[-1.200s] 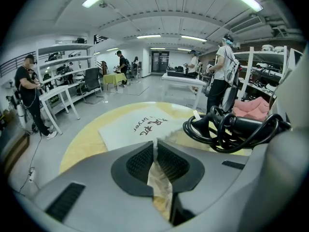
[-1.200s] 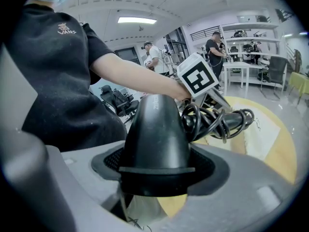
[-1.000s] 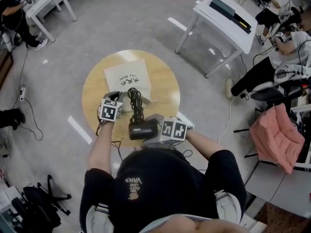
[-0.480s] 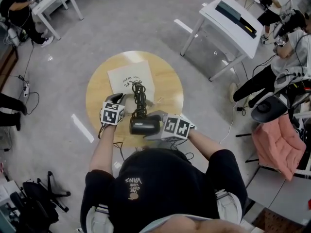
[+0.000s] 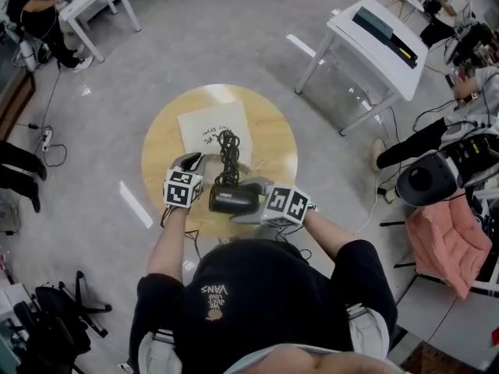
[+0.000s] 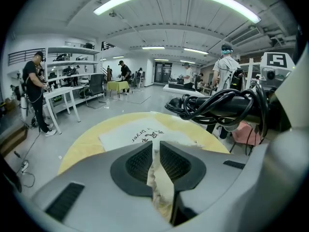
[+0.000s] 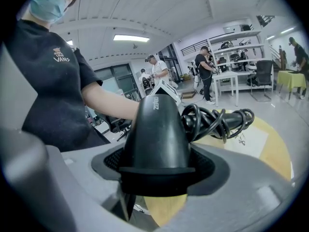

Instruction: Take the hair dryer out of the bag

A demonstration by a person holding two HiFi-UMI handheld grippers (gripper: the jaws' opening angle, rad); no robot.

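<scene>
- Two hand-held grippers worked at the near side of a round wooden table, and the black hair dryer was out of the bag.
- The right gripper was clamped across the dryer's barrel, a pad pressing on each side, and held it in the air just above the table's near edge.
- The dryer's cord was wound in loops round the handle, which reached out over the near end of the bag.
- The left gripper sat just beside the dryer, on its left. Its jaws had just been opening and stood a little apart, with a fold of the bag's cream cloth lying between them.
- The bag lay on the middle of the table with its printed face up, its near edge gathered up toward the left gripper.
- White tables stood on the grey floor beyond, and a pink cloth hung over a chair at the right.
</scene>
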